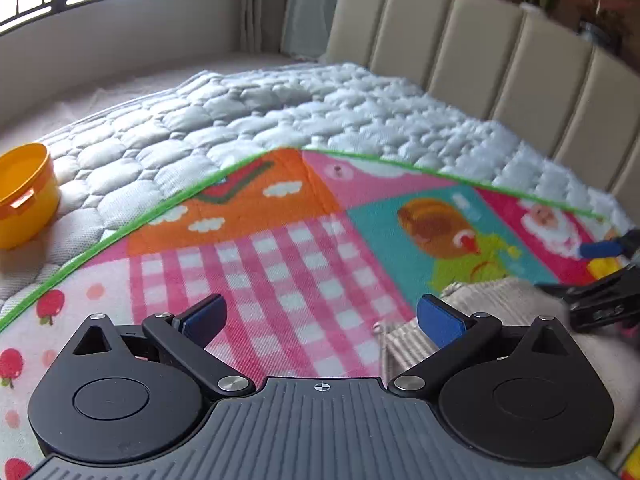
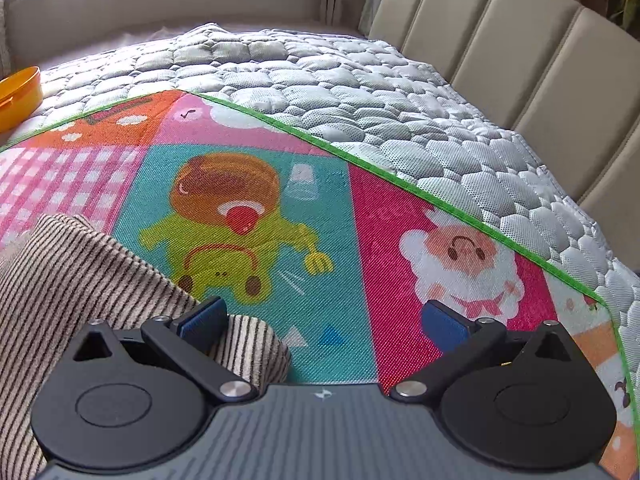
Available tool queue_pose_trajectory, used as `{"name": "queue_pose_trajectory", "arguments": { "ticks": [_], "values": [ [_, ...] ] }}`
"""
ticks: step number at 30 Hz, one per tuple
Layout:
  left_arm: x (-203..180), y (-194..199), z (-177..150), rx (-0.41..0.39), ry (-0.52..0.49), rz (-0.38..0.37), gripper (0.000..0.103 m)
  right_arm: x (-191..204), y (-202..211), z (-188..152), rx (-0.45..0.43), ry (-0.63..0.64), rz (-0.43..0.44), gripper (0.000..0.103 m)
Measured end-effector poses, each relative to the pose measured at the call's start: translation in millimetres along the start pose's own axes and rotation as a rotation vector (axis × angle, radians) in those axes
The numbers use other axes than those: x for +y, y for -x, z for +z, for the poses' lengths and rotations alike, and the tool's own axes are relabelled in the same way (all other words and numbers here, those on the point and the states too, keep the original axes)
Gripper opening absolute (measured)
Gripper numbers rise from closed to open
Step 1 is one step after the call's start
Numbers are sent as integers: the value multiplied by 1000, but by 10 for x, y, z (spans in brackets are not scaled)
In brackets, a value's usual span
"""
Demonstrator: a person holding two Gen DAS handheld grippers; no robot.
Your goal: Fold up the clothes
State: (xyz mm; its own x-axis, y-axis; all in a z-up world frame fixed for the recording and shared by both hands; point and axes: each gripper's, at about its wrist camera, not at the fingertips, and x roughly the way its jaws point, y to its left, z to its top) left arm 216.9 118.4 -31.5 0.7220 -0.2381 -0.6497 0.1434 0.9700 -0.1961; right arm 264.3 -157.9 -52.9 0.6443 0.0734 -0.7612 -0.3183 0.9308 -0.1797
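Note:
A beige garment with thin dark stripes (image 2: 68,276) lies on a colourful cartoon mat (image 2: 256,200). In the right wrist view it fills the lower left, under and beside the left finger. My right gripper (image 2: 324,324) is open and empty, just above the mat at the garment's right edge. In the left wrist view the garment (image 1: 492,296) lies at the lower right, by the right finger. My left gripper (image 1: 320,318) is open and empty over the pink checked part of the mat (image 1: 280,264). The right gripper's black body (image 1: 600,300) shows at the right edge there.
The mat lies on a grey quilted bed cover (image 1: 248,120). A yellow tub (image 1: 24,196) stands on the cover at the left, also in the right wrist view (image 2: 20,96). A beige padded headboard (image 2: 520,48) runs along the right. A window wall is behind.

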Motion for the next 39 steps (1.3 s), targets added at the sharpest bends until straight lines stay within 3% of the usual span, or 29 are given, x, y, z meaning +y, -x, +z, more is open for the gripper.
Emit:
{"name": "queue_pose_trajectory", "arguments": {
  "ticks": [3, 6, 8, 10, 12, 16, 17, 18, 20, 21, 23, 29, 31, 34, 38, 39],
  "values": [
    [-81, 235, 108, -48, -36, -168, 103, -42, 140, 0, -10, -20, 7, 103],
    [-465, 46, 125, 5, -209, -132, 103, -128, 615, -77, -63, -74, 46, 103],
    [-664, -185, 85, 52, -349, -80, 103, -210, 972, -184, -78, -141, 141, 103],
    [-722, -334, 99, 70, -407, -73, 103, -269, 1242, -326, -70, -211, 250, 103],
    [-719, -459, 157, 99, -411, -85, 103, -291, 1319, -498, -21, -311, 360, 103],
    [-614, -660, 210, 170, -352, -136, 103, -182, 992, -886, 173, -635, 504, 102],
    [-568, -687, 209, 183, -320, -150, 103, -138, 879, -977, 215, -716, 548, 92],
    [-519, -710, 206, 195, -287, -164, 103, -101, 751, -1041, 248, -793, 590, 70],
    [-414, -727, 184, 215, -214, -194, 103, -73, 521, -1112, 294, -929, 656, 53],
    [-361, -733, 170, 226, -177, -209, 103, -95, 473, -1079, 285, -945, 667, 51],
    [-251, -728, 136, 247, -105, -232, 103, -148, 442, -953, 243, -911, 655, 51],
    [-22, -619, 87, 261, 36, -226, 103, -655, 461, -427, 47, -692, 368, 51],
    [-65, -547, 41, 274, 38, -269, 103, -735, 425, -326, 25, -641, 326, 53],
    [-335, -391, -115, 315, -24, -369, 102, -796, 403, -217, 0, -573, 294, 56],
    [-889, -66, -441, 340, -277, -424, 102, -667, 543, -366, -15, -516, 348, 79],
    [-897, -8, -446, 329, -272, -430, 102, -630, 576, -417, -15, -504, 363, 81]
  ]
}}
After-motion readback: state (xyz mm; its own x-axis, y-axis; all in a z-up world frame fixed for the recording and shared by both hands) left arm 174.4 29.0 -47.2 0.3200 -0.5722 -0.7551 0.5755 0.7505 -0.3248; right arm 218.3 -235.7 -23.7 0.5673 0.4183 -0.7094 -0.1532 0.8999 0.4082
